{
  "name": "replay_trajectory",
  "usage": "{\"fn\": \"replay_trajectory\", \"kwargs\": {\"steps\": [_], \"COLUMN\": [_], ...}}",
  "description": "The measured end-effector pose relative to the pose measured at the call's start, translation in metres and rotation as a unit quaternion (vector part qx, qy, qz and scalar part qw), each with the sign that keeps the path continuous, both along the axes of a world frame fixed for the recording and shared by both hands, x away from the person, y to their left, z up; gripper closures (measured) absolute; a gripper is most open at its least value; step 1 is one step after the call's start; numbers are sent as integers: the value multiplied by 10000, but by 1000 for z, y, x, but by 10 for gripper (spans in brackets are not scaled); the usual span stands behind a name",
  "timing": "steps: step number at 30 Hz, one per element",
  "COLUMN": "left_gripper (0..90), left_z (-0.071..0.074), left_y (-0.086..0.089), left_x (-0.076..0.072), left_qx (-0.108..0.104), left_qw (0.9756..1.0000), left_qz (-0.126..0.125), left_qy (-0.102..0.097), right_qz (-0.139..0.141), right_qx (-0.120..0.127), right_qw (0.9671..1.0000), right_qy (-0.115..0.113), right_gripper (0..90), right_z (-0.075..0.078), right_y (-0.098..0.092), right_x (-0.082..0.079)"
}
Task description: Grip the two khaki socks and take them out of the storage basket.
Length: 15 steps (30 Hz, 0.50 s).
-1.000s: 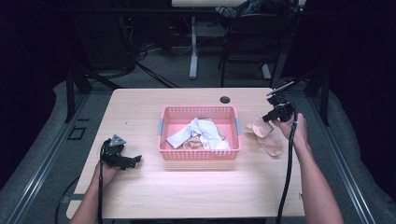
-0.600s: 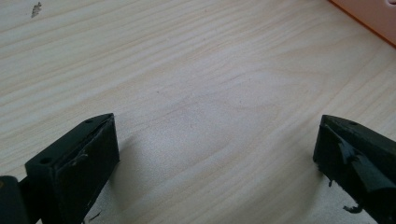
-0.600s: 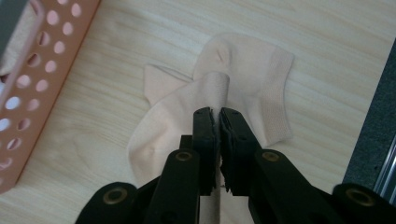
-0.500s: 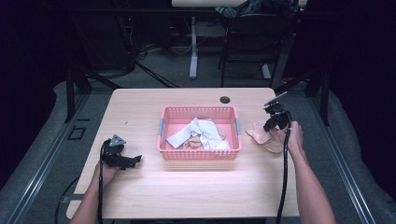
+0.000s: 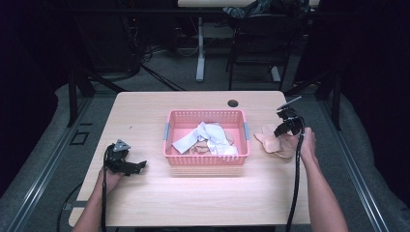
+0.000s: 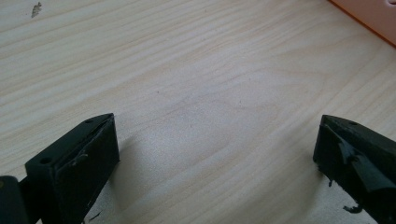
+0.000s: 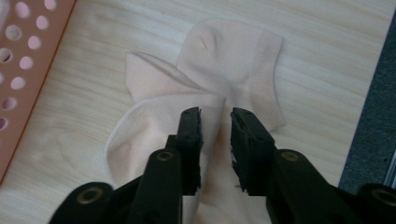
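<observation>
Pale peach socks lie in a small pile on the table, just right of the pink basket. My right gripper points down onto them. Its jaws have just been opening and stand a little apart, with a fold of sock showing in the narrow gap and not pinched. My left gripper rests at the table's left front, open wide over bare wood.
The basket holds white cloth and more peach fabric. Its pink wall shows at the left of the right gripper view and in a corner of the left gripper view. A dark cable hole sits behind the basket. The table's right edge is close to the socks.
My right gripper came down with the sock that hung from it, laid it on the pile beside the basket, and parted its jaws. The left gripper stayed still.
</observation>
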<state>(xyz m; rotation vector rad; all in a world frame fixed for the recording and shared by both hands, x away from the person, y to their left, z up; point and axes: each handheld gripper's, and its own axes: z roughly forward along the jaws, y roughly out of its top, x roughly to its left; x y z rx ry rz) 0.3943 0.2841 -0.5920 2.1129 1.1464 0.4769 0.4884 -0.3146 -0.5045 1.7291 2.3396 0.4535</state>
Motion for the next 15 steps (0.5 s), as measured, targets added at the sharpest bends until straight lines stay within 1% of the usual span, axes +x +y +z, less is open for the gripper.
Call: {"fn": "replay_trajectory", "kwargs": {"steps": [1,2,3,4,5,7,10,12,13,15], "left_gripper": [0,0,0,0,0,0,0,0,0,0], "left_z": [0,0,0,0,0,0,0,0,0,0], "left_y": [0,0,0,0,0,0,0,0,0,0], "left_x": [0,0,0,0,0,0,0,0,0,0], "left_qx": [0,-4,3,2,-1,-4,1,2,1,3], "left_qw": [10000,10000,10000,10000,10000,10000,10000,10000,10000,10000], "left_qz": [0,6,1,-1,0,3,-1,0,1,4], "left_qy": [0,3,8,2,2,0,0,0,2,7], "right_qz": [0,19,-10,26,-1,35,20,68,80,96], "right_qx": [0,-34,-52,-61,-47,-27,-47,53,100,103], "right_qw": [10000,10000,9999,9999,9998,9997,9993,9992,9991,9989], "right_qy": [0,-70,-130,-123,-200,-247,-379,-396,-398,-453], "right_gripper": [698,649,619,594,575,495,454,401,389,341], "right_z": [0,5,6,9,11,17,24,28,30,34], "right_y": [0,0,1,0,1,0,1,0,0,0], "right_x": [0,-3,-5,-6,-8,-12,-18,-21,-23,-25]}}
